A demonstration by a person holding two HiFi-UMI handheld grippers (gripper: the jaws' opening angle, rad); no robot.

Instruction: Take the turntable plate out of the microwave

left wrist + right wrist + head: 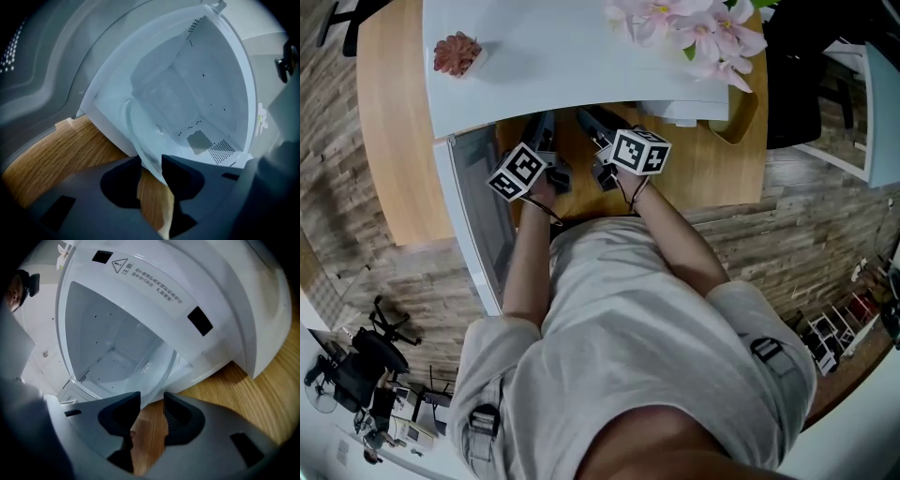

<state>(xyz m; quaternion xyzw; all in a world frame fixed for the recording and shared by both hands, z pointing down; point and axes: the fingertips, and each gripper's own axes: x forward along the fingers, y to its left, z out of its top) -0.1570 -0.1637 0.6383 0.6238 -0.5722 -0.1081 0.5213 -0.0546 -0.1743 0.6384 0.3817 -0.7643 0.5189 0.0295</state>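
Table: I see a wooden top with the white microwave standing on it, its cavity facing me.
Microwave door: the door is swung open at the left of the oven. In the left gripper view it shows as a grey curved panel along the left edge.
Small plant: a reddish potted plant sits on the oven's top, towards its left end.
Left gripper: the left gripper reaches in under the front edge of the oven top, at the mouth of the cavity. Its jaws are spread. The glass rim runs down into the gap between them, close by the right-hand jaw, and I see no pinch on it from both sides.
Turntable plate: the turntable plate is clear glass and sits low in the cavity mouth. Its near rim pokes out past the white front sill, over the wood, and meets both grippers there. From the right gripper view it shows as a pale curved sheet across the cavity floor.
Right gripper: the right gripper is just beside the left one, at the same opening. Its jaws stand apart, with bare wood showing in the gap. The plate's rim comes down to the tips but is not clamped.
Flowers: a bunch of pink flowers lies on the oven's top at its right end.
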